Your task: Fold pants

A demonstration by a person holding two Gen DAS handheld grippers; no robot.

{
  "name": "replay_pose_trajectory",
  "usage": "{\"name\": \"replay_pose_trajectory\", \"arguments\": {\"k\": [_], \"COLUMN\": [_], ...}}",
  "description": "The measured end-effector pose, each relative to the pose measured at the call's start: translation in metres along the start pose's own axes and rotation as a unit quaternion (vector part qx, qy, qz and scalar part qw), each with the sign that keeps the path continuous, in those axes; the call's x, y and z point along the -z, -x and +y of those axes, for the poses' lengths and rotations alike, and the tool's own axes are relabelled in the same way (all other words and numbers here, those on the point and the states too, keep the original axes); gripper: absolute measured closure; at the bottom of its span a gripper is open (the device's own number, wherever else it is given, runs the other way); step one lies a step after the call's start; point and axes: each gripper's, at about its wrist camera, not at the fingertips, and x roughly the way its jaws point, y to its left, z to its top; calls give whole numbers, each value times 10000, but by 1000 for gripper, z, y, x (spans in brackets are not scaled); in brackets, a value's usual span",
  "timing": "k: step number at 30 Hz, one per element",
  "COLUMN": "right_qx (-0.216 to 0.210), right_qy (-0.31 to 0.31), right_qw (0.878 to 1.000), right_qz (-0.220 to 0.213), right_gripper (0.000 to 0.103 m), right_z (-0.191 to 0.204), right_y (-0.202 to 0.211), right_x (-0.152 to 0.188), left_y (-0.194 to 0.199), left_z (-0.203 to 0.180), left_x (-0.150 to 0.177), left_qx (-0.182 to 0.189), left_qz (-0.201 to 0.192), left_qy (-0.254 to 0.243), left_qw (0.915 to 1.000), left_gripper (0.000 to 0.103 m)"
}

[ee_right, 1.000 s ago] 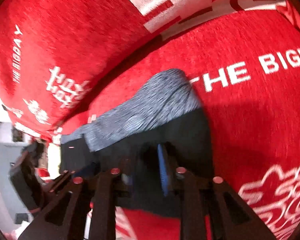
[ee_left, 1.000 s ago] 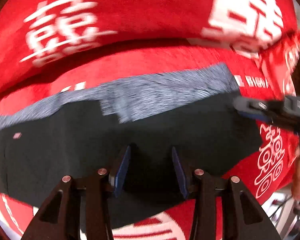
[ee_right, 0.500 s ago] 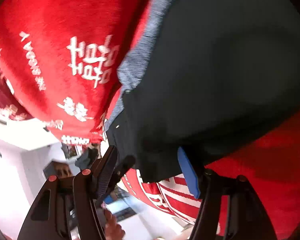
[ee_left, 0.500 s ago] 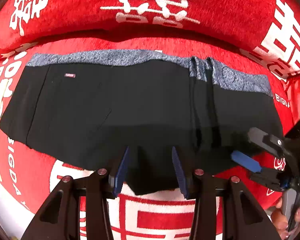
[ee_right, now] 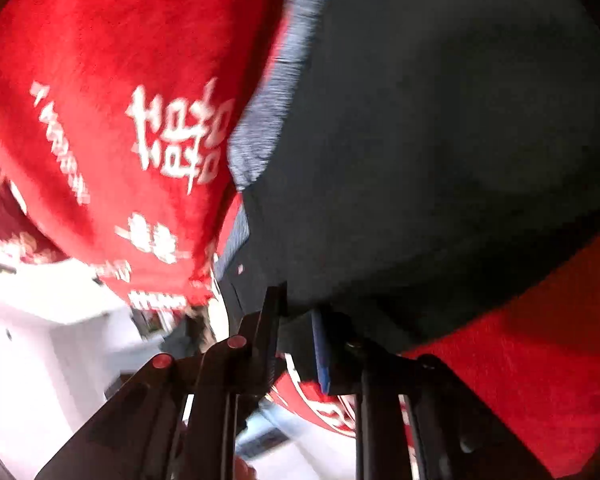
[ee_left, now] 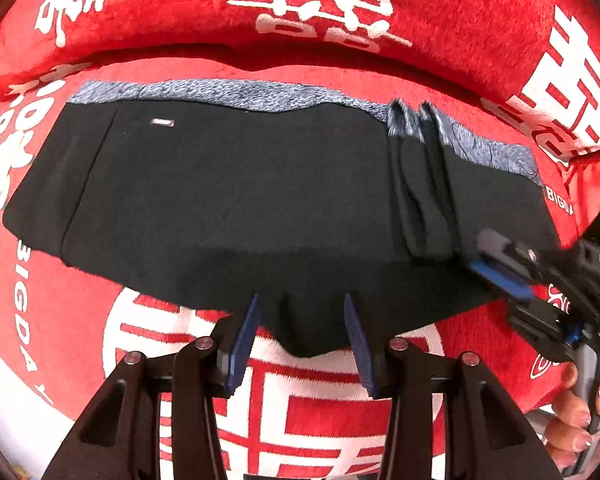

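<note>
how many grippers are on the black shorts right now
2: the left gripper straddles the crotch hem of the shorts, jaws open; the right gripper has just closed on their right hem.

The black pants (ee_left: 236,200) with a heathered grey waistband (ee_left: 236,94) are lying spread flat on red fabric, waistband running along the 12 o'clock edge. Vertical creases are bunching toward 2 o'clock, and a small light label is sitting near 10 o'clock.

Red plush cover (ee_left: 100,312) with white characters and "BIGDA" lettering fills both views, over a seat and a raised back cushion (ee_left: 220,4) across the top of the left view. Lower left of the right view: bright white wall or floor (ee_right: 40,360), overexposed, blurred.
</note>
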Motion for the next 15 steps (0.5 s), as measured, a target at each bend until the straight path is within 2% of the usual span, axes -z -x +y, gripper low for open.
{"name": "replay_pose_trajectory", "arguments": {"k": [4,7,10,12,14,15], "right_qx": [673,553,662,961,1318,1516], "right_qy": [279,201,382,899,1411,1672], "right_qw": [9968,9974,9954,9885,9777,9706], "right_qz": [341,417,570,745,830,836], "right_gripper": [86,85,72,55,47,44], "right_z": [-1,-12,-2,18,35,44], "right_y": [-6,-16,-17,-14,-9,-3], "right_x": [10,2,3,13,23,29], "left_y": [-4,-5,-2,-1,-2,-3], "left_z": [2,1,-1,-3,-5,-7], "left_x": [5,7,10,11,9,8], "left_qx": [-29,-58,-174,-295,-441,-506], "left_qz": [43,89,64,116,246,286], "left_qy": [60,112,19,-41,-34,-1], "left_qw": [10000,9999,9998,9995,9987,9983], "left_gripper": [58,58,58,58,57,43]}}
